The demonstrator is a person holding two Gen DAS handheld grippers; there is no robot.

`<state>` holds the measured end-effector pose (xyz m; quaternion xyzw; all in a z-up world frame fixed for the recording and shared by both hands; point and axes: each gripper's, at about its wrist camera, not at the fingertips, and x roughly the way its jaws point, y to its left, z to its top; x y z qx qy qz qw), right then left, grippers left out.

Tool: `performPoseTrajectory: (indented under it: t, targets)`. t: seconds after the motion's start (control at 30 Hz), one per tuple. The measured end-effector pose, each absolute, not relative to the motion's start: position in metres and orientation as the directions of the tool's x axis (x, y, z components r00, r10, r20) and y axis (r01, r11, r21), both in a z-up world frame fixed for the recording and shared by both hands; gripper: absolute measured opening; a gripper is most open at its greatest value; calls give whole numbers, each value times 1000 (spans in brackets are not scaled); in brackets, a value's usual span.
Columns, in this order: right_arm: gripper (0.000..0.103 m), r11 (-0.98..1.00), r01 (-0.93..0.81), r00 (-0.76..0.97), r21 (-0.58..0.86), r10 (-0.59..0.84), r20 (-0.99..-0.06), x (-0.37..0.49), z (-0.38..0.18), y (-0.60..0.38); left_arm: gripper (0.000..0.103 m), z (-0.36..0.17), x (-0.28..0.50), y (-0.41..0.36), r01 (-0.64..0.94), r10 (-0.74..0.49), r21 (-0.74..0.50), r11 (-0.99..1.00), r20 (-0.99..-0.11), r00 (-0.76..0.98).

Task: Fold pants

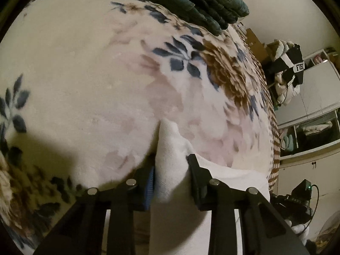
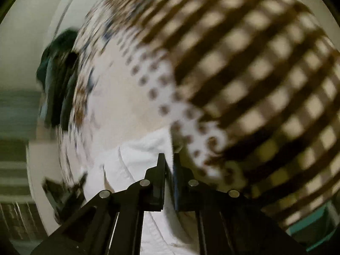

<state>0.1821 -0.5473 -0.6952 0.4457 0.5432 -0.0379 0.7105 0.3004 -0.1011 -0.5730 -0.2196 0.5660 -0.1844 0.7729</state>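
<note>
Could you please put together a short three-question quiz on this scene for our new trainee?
1. True or false: the left tool is pinching a fold of the white pants.
2. What does the right tool hold: A) the dark green clothing pile, B) white fabric, C) nothing?
3. What pattern marks the blanket ahead of the right tool?

Key
1. True.
2. B; its fingers are nearly closed on the cloth.
3. Brown and cream checks, with a dotted border beside them.
</note>
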Motion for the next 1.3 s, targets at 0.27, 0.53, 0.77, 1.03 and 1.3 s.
performPoseTrajectory:
  t: [0.27,0.53,0.77,1.03,1.3]
  targets:
    - [59,570,523,371,633,517,-772,162,-673,-552,89,-526,273,-117,76,-418,-412,908,-875,244]
    - [73,481,652,335,586,511,-792,65,-676,-535,95,-526,199,-149,120,-280,-261,958,-942,188]
    - [44,347,690,421,636,522,-741,55,-711,-507,94,-551,185,-155,83,-261,-251,964,-956,136]
    - [18,399,688,468,606,394,-791,29,-674,-516,94,-550,192,-137,68,-271,-264,962,-953,137]
    - [60,326,599,473,731,592,-652,41,-712,-506,94,-559,196,-126,11,-335,-336,942,-935,115]
